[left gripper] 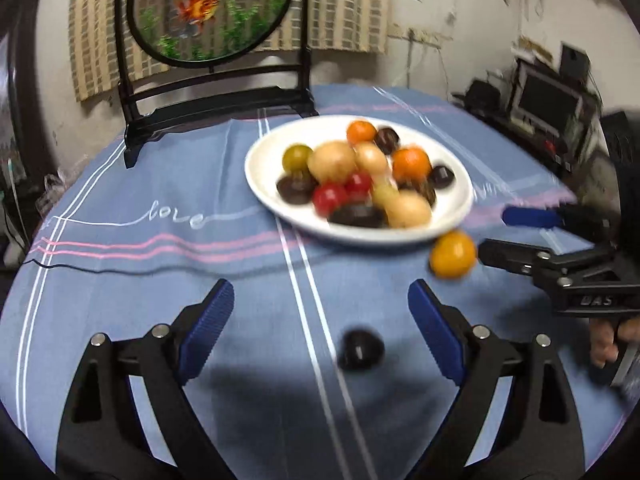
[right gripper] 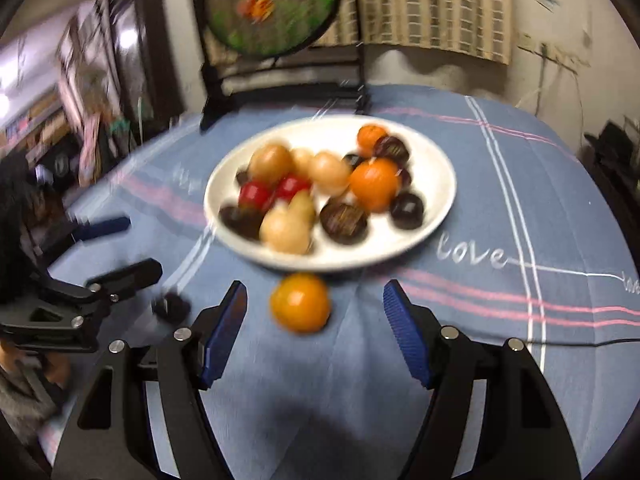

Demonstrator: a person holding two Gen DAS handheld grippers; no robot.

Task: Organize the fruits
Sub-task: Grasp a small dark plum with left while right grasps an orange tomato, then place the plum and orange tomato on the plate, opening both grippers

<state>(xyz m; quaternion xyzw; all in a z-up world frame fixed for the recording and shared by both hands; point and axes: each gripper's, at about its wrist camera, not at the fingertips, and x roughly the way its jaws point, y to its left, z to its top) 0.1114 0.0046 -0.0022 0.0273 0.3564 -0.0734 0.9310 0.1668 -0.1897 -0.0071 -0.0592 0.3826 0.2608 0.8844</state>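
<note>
Beside the plate of fruit, the left gripper and right gripper stood spread and empty, a dark fruit and an orange lying loose on the cloth, likely awaiting sorting.

Dim indoor light; motion blur smears the fruit on the white oval ceramic plate; dark shadows fall nearer than it, fisheye edges bending darkly.

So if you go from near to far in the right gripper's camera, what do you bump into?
Right gripper → loose orange fruit on the blue tablecloth → white plate of fruit → round fish picture on a black stand → curtain at the back wall.
</note>
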